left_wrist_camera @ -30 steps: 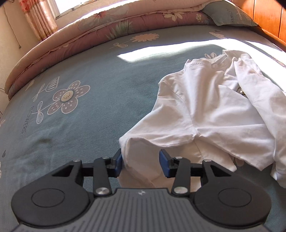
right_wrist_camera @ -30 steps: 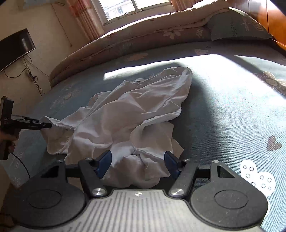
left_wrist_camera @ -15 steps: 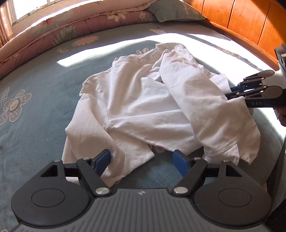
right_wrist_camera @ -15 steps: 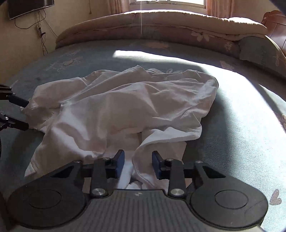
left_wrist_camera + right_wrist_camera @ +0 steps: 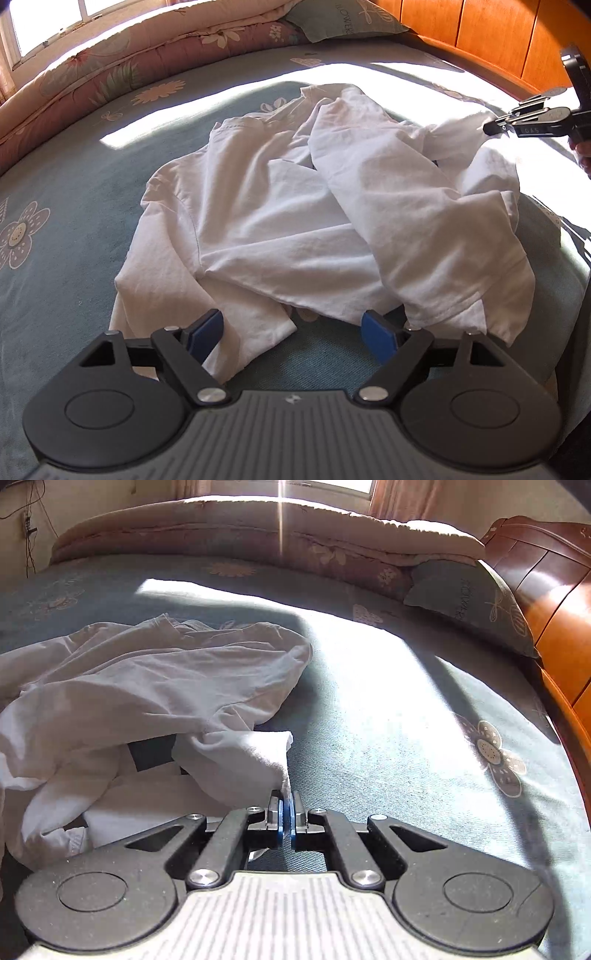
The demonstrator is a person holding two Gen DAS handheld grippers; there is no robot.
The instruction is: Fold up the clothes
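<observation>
A crumpled white shirt (image 5: pixel 295 221) lies on the blue flowered bed sheet (image 5: pixel 74 177). My left gripper (image 5: pixel 293 334) hovers at the shirt's near edge with its jaws opening. A sleeve end lies by the left pad, and no pad presses on it. My right gripper (image 5: pixel 287 812) is shut on a corner of the white shirt (image 5: pixel 147 686) and draws it out in a taut fold. From the left wrist view, the right gripper (image 5: pixel 493 128) sits at the shirt's far right side, pinching the cloth.
A rolled floral quilt (image 5: pixel 110 74) and a pillow (image 5: pixel 343 22) lie along the far side of the bed. The wooden headboard (image 5: pixel 554 602) stands on the right. The bed's edge drops off at the right (image 5: pixel 576 280). Part of a hand (image 5: pixel 583 155) holds the right gripper.
The left jaws have widened and that gripper has swung right along the shirt's near edge. The right jaws have closed on a corner of the shirt and pulled it out to the right.
</observation>
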